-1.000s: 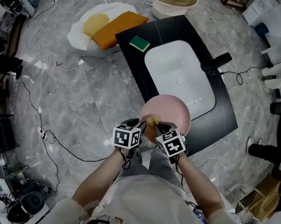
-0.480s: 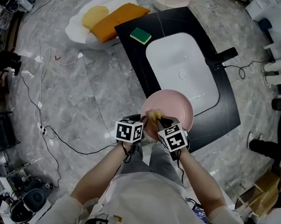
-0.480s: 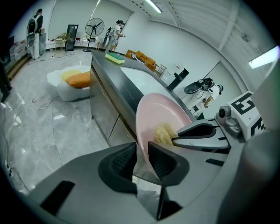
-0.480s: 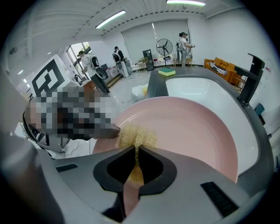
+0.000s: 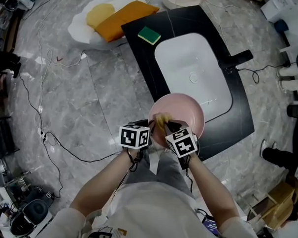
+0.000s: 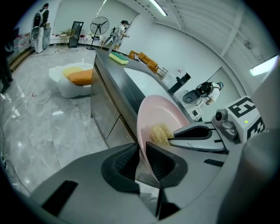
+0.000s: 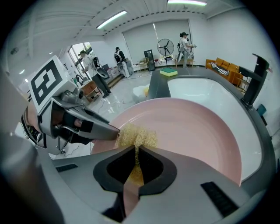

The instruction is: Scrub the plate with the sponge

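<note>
A pink plate (image 5: 186, 112) is tilted up over the near corner of the sink. My left gripper (image 5: 152, 129) is at its near rim. In the left gripper view the jaws (image 6: 142, 153) are closing, and the plate's (image 6: 162, 113) edge sits between the two pads, which touch it. My right gripper (image 5: 165, 126) is shut on a yellow fibrous sponge (image 5: 161, 120). In the right gripper view the sponge (image 7: 136, 136) sticks out of the jaws (image 7: 136, 159) and lies against the plate's (image 7: 197, 131) inner face, beside the left gripper's fingers (image 7: 89, 124).
A white sink basin (image 5: 193, 76) is set in a black counter (image 5: 235, 127), with a black tap (image 5: 235, 59) at its right side. A green sponge (image 5: 149, 37) lies on the counter's far corner. A white beanbag (image 5: 81, 29) with cushions and cables (image 5: 64, 149) are on the marble floor.
Both grippers and the plate stay at the sink's near corner with only small shifts. The sponge remains against the plate near its lower left rim.
</note>
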Demonstrator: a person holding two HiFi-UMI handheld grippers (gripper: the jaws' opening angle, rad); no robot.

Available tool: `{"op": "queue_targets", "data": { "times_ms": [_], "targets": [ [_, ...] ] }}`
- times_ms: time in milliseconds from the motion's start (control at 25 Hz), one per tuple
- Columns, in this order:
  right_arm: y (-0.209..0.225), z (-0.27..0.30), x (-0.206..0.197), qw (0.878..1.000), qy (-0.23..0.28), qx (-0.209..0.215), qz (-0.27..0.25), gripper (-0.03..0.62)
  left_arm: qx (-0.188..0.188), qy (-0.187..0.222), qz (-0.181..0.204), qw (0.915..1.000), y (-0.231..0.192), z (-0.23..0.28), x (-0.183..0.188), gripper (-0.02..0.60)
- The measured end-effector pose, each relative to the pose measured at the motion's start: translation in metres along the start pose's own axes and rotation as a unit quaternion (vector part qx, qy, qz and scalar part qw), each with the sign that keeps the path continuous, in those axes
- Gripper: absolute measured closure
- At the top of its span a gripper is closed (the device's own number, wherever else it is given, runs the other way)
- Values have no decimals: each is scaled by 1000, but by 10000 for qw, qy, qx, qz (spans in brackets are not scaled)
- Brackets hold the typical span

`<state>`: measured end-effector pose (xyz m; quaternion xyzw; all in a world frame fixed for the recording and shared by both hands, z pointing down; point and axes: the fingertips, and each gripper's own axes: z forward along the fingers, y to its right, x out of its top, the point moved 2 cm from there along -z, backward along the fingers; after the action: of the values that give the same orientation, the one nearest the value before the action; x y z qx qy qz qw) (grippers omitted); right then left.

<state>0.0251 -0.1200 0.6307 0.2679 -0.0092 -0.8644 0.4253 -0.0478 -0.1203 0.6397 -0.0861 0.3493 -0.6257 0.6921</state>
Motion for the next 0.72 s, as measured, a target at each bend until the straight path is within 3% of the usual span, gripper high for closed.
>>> {"op": "queue_targets", "data": {
  "times_ms": [320,720],
  "targets": [
    [7,10,19,9998,88,102,-141,548,-84,-90,-104,9999,-2,1,3,526],
    [33,13,42,9989,191,-227,-370,547,-3,-36,-298,9996,-7,-5,3,532]
  ]
}}
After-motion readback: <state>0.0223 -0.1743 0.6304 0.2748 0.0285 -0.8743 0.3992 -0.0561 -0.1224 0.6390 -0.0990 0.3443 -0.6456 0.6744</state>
